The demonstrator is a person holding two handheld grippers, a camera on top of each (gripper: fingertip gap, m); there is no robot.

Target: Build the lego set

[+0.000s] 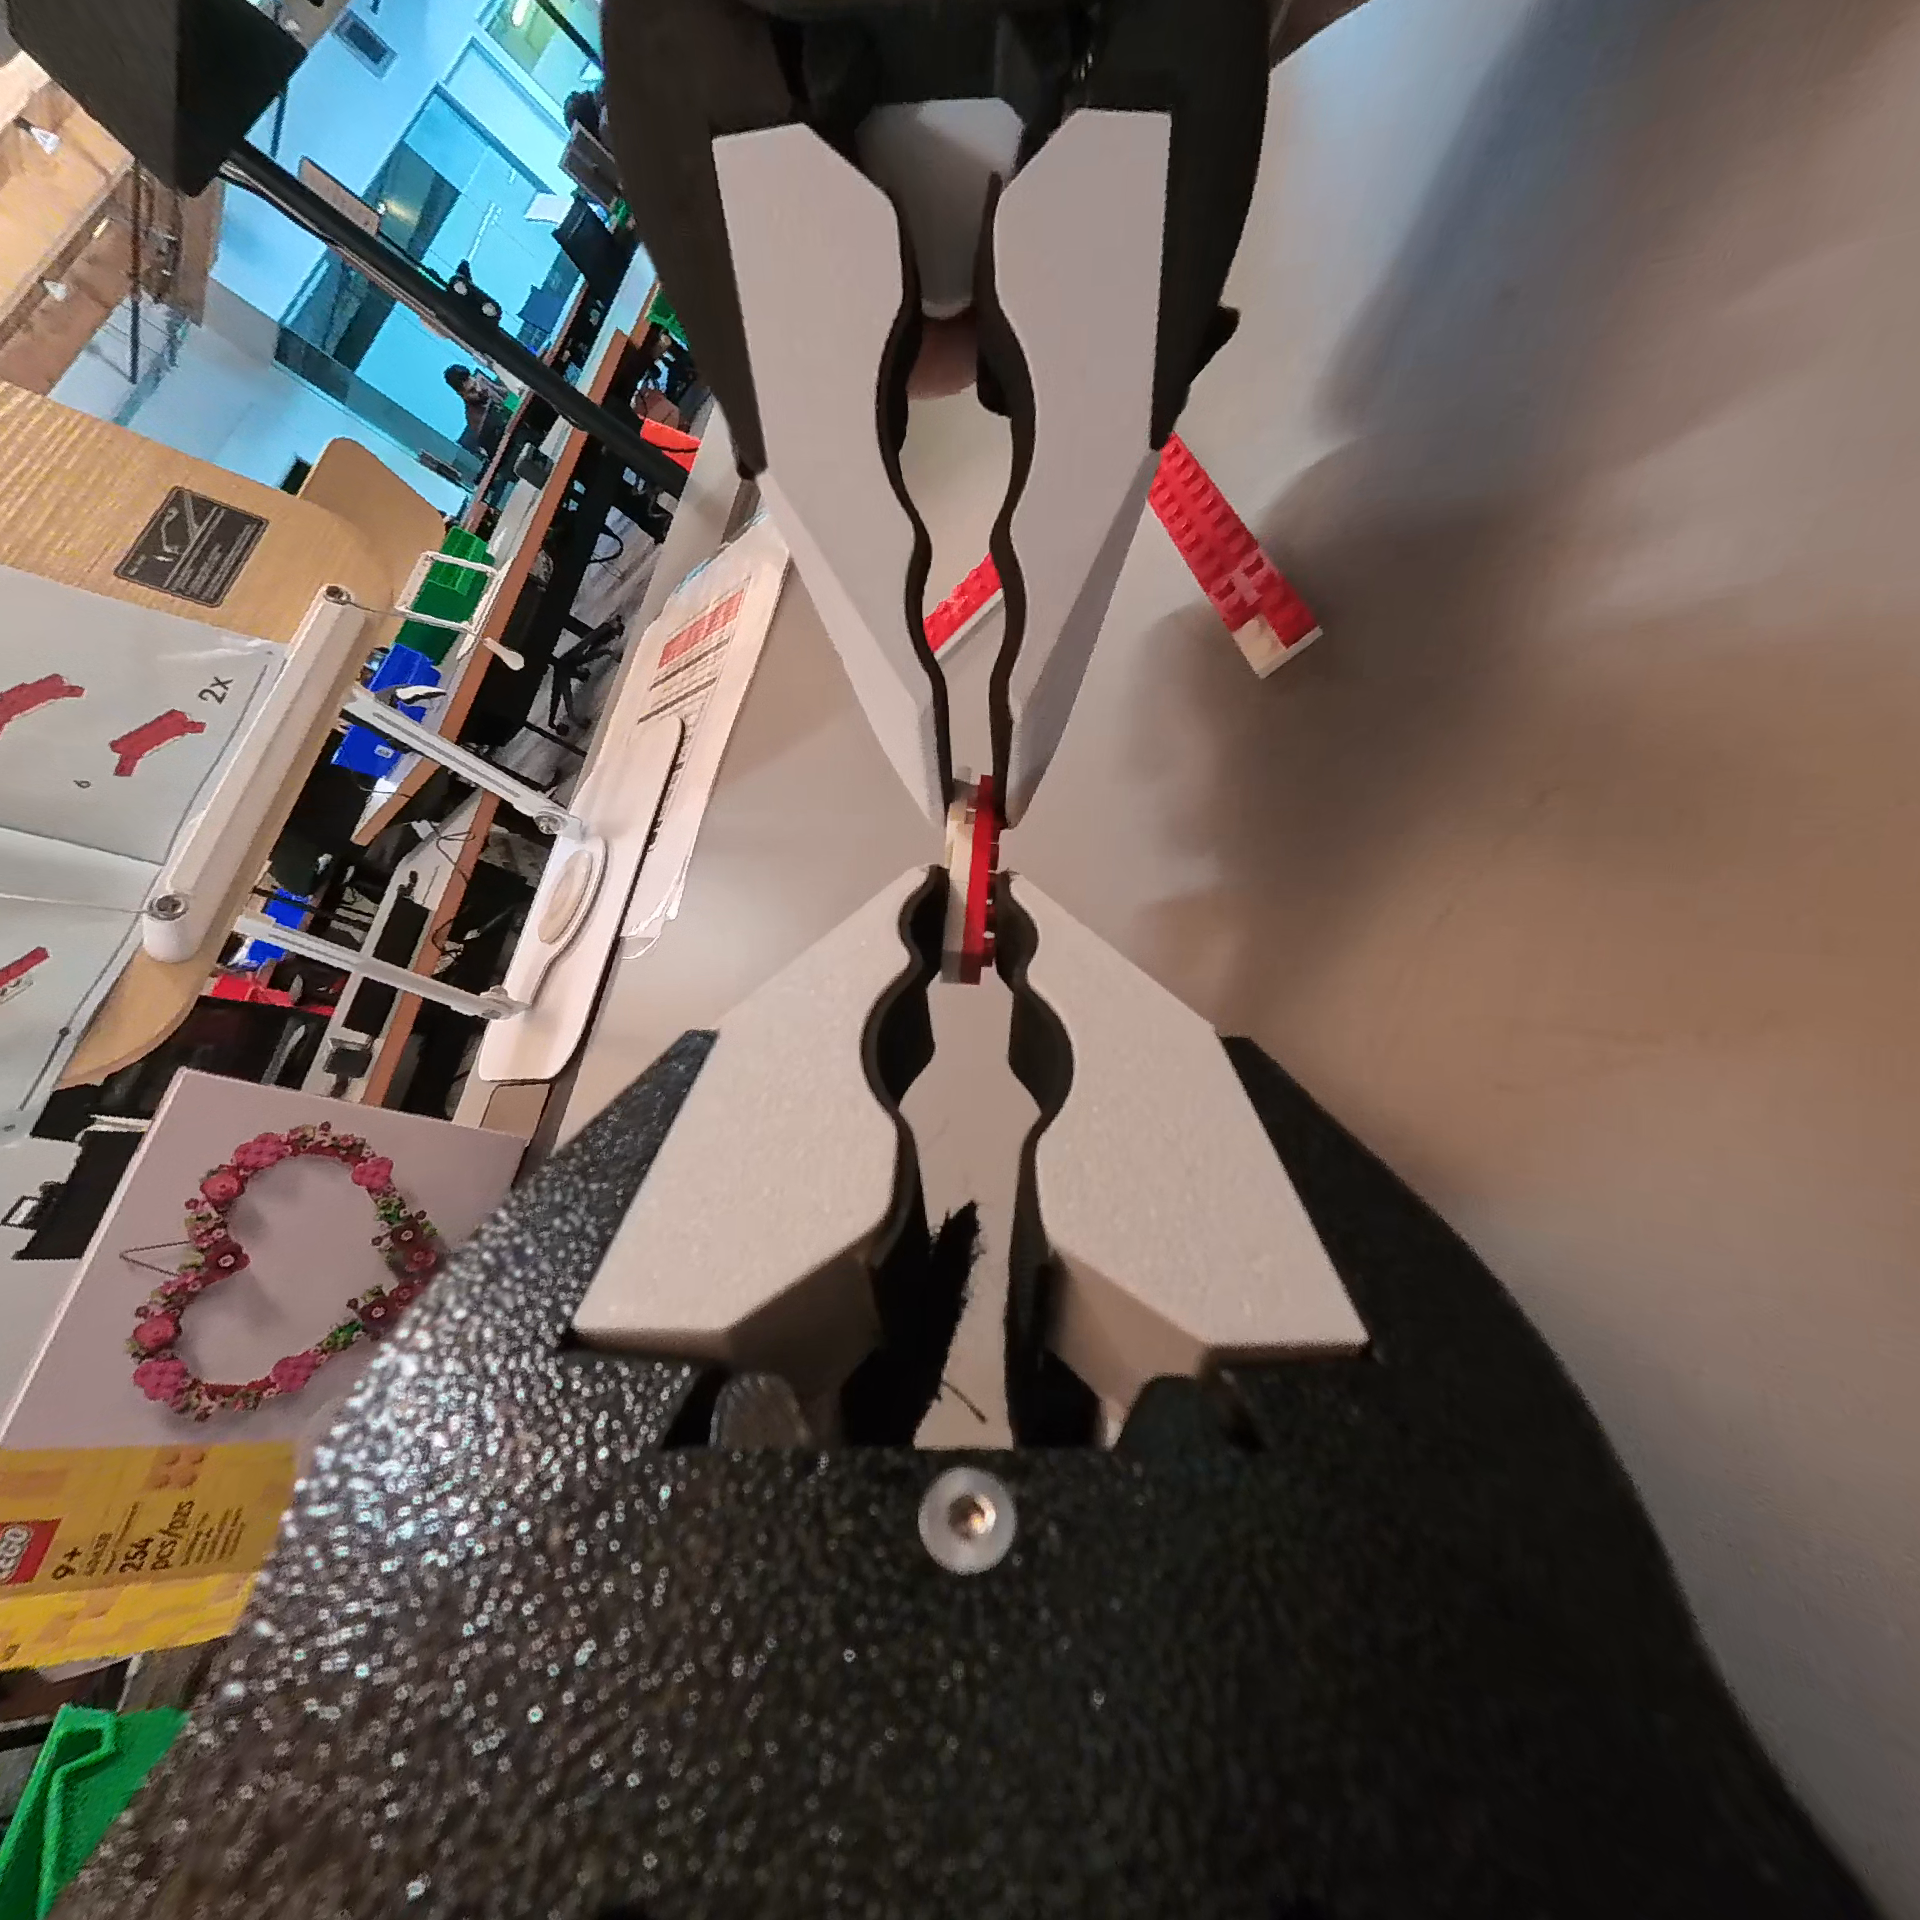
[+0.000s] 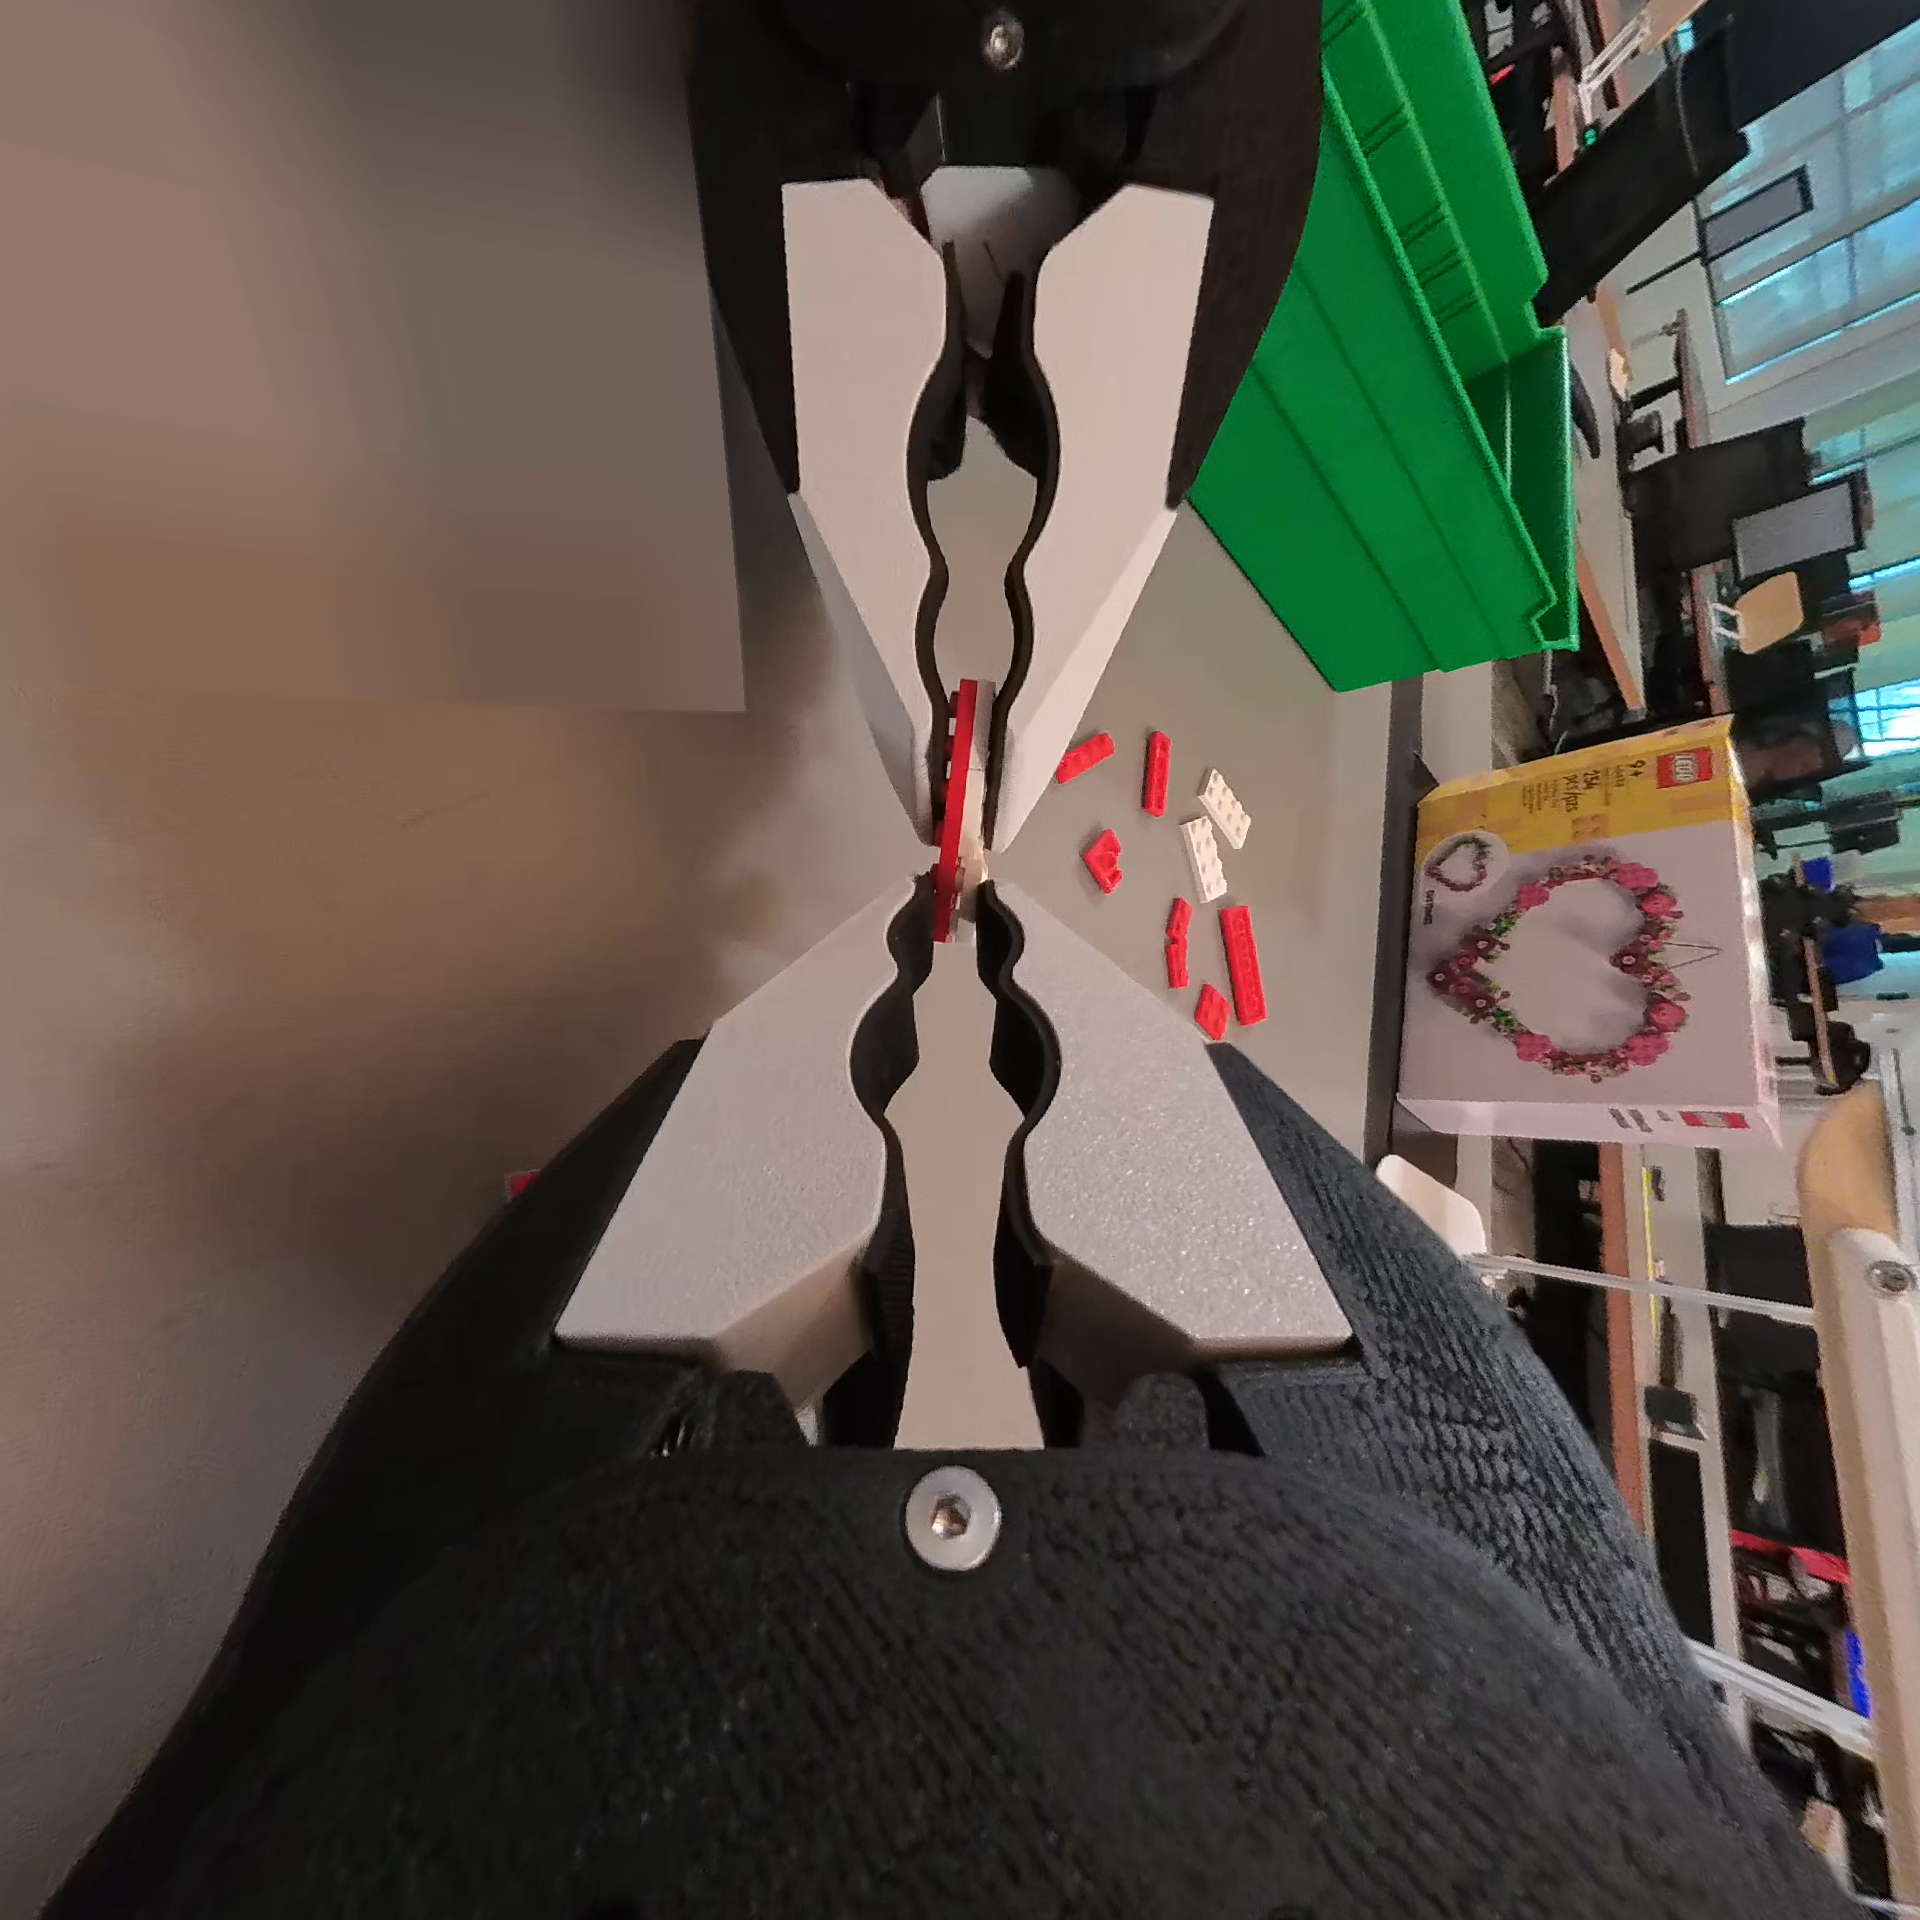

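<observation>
A small stack of a red plate and a white plate is held edge-on in the air between my two grippers, which face each other tip to tip. My left gripper is shut on its near end. My right gripper comes in from the top of the left wrist view and is shut on its far end. In the right wrist view the same stack sits between my right gripper and my left gripper. A long red plate assembly with a white end lies on the table beyond.
Several loose red and white plates lie on the grey table. Green bins stand behind them. The set's box with a flower heart picture stands at the table edge and also shows in the left wrist view. An open instruction booklet sits on a stand. My left and right fingertips are right by each other.
</observation>
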